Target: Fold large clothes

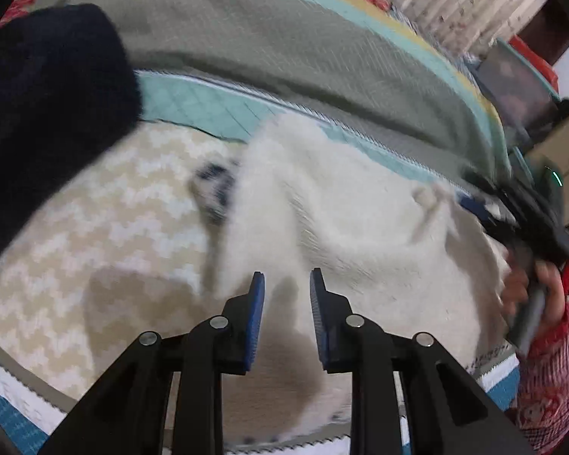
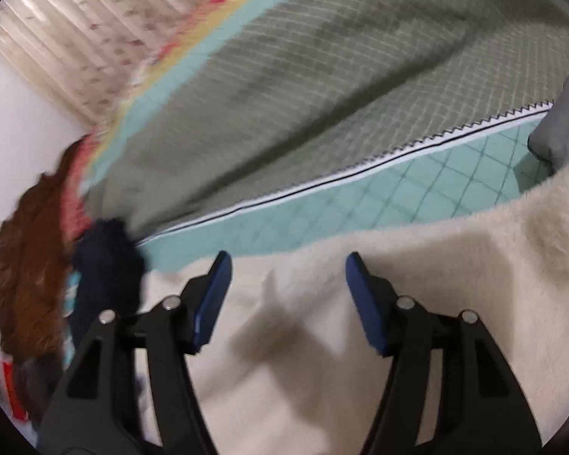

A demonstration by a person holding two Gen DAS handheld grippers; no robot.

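Left wrist view: a cream fleece garment point(image 1: 352, 235) lies spread on a bed, directly ahead of the left gripper point(image 1: 286, 284). A fold of the fleece rises between the blue pads point(image 1: 256, 314), which stand narrowly apart; motion blur makes it hard to tell whether they touch the fabric. At the right edge, the right gripper point(image 1: 519, 220) is visible in a person's hand point(image 1: 531, 295), at the garment's far side. A beige chevron-knit fabric point(image 1: 95, 235) lies left of the fleece, touching it, and a dark navy garment point(image 1: 53, 106) sits at the upper left.

Right wrist view: the right gripper point(image 2: 288, 265) hovers over the cream fleece garment point(image 2: 417, 284), pads set wide apart and gripping nothing. Beyond the fleece lies a teal quilted bedcover point(image 2: 360, 201), then a grey-green quilted blanket point(image 2: 322, 94) with a zigzag-stitched white edge. The dark navy garment point(image 2: 106, 265) lies at left, beside a brown furry item point(image 2: 30, 273).
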